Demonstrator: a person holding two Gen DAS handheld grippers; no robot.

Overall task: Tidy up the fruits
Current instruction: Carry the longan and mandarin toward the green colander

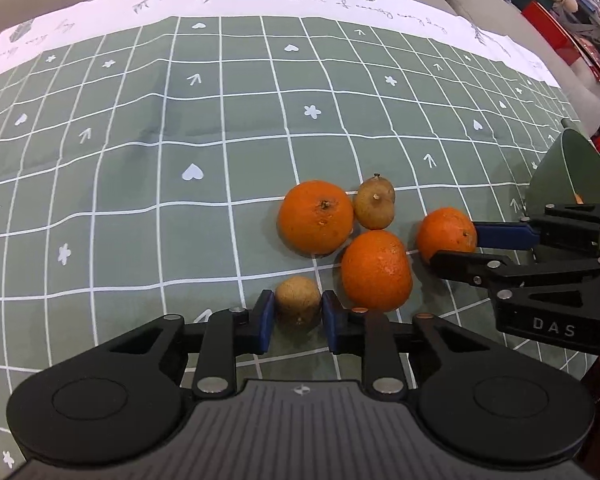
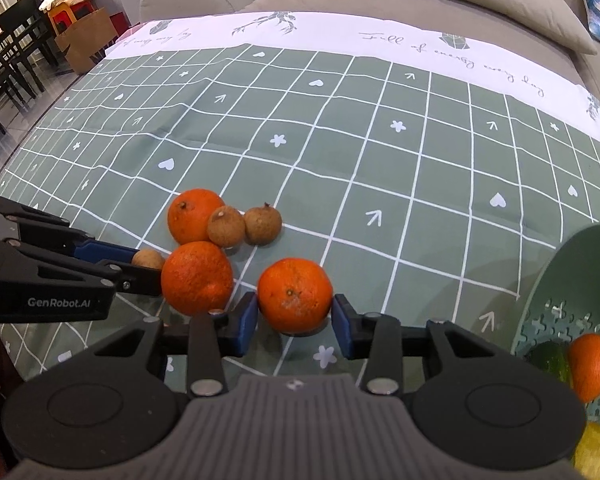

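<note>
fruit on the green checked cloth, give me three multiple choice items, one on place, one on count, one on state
1. Where is the green colander?
A. right of the right claw
B. left of the left claw
C. on the sofa

2. How many oranges lie on the tablecloth outside the colander?
A. one
B. three
C. five

3. What sits between the pads of the left claw?
A. an orange
B. nothing
C. a small brown fruit

Answers: 1 A, it fills the right edge of the right wrist view beside the right claw. 2 B, three show in both views. 3 C, the small brown fruit sits between the blue pads.
</note>
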